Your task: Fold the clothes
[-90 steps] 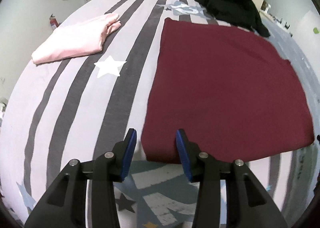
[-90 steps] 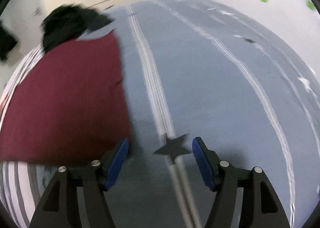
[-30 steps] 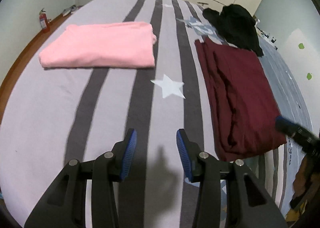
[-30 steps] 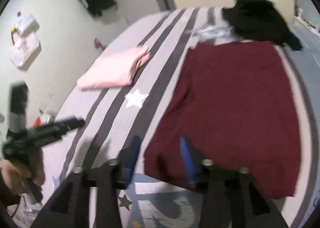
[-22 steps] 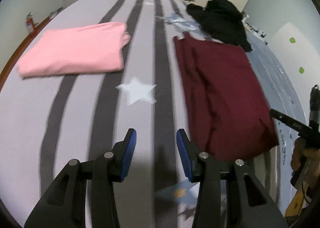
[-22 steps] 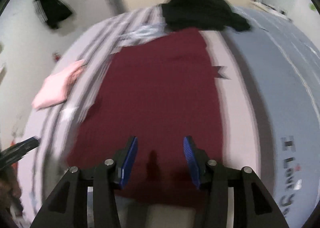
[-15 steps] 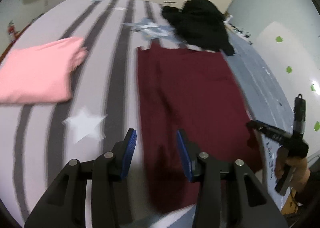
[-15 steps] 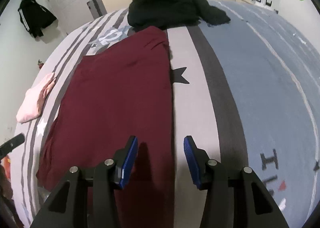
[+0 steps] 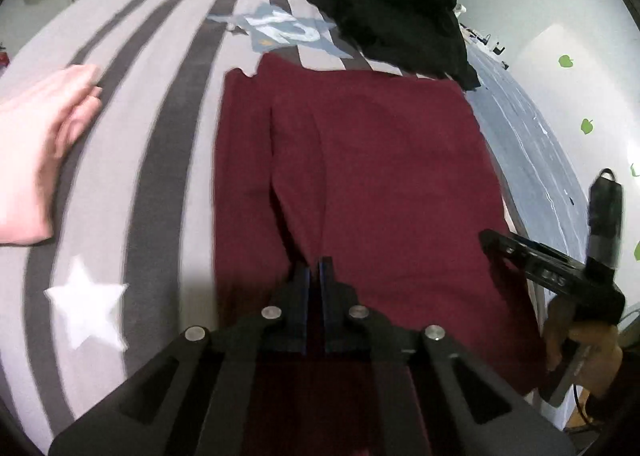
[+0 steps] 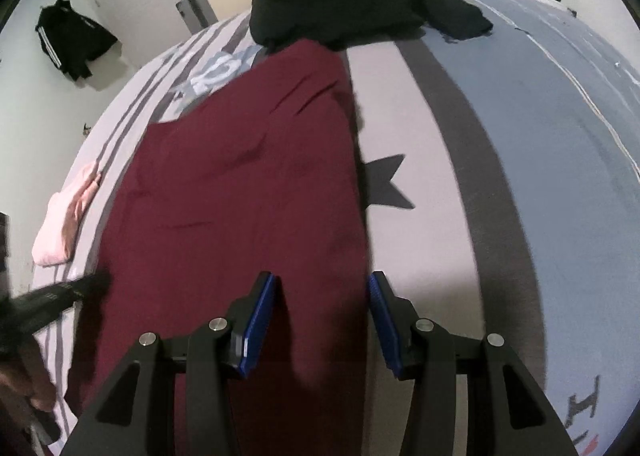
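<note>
Maroon garment (image 9: 380,176) flat on the striped bed, left tongs closed at its near edge.

It lies partly folded in the middle of the bedspread (image 9: 160,136), with one long flap doubled over along its left side. The left gripper (image 9: 314,276) has its blue pads squeezed nearly together right at the near hem; it looks like it's pinching the cloth there, though the fabric between the pads is hard to make out. The right gripper (image 10: 322,320) hovers over the garment's right edge with its fingers spread wide, nothing between them. A black clothes heap (image 9: 396,12) touches the far end, and a folded pink garment (image 9: 36,160) sits well off to the left.
</note>
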`<state>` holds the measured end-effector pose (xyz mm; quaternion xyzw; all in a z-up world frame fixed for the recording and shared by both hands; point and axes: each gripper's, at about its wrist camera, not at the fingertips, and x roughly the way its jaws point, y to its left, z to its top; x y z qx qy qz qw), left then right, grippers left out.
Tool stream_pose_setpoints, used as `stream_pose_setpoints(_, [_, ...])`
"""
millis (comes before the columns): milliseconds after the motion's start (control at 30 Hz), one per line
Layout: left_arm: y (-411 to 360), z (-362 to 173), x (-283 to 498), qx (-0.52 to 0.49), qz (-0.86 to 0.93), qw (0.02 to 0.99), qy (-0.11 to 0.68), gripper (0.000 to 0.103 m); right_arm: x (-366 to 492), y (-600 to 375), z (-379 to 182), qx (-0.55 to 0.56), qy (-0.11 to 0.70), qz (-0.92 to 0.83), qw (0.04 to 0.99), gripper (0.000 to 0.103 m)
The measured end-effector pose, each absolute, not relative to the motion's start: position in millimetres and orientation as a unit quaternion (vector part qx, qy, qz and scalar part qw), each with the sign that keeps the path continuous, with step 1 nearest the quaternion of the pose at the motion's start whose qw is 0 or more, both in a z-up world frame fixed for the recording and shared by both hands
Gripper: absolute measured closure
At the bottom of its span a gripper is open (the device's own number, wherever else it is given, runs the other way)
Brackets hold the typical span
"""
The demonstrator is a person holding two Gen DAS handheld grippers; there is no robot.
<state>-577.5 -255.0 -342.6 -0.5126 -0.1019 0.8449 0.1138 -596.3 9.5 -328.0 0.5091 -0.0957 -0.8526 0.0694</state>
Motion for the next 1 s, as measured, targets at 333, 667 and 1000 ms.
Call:
stream_pose_setpoints(333, [-288,-336,-586,-0.488,0.864,0.062,-0.104,0.102,-591,2,-322,0.486,-0.065,-0.869,0.064,0.053])
stream_pose_setpoints(667, [-215,-346,-677,-0.473,0.872,0.123,-0.032,0.102,-662,-15,-293,0.434,-0.036,-0.898,0.067,0.068])
stream_pose_setpoints(1000, [-260,-348,-680,-0.473,0.875,0.071,-0.072,0.102,-719,1,-324,0.466,-0.071,-0.881,0.046,0.095])
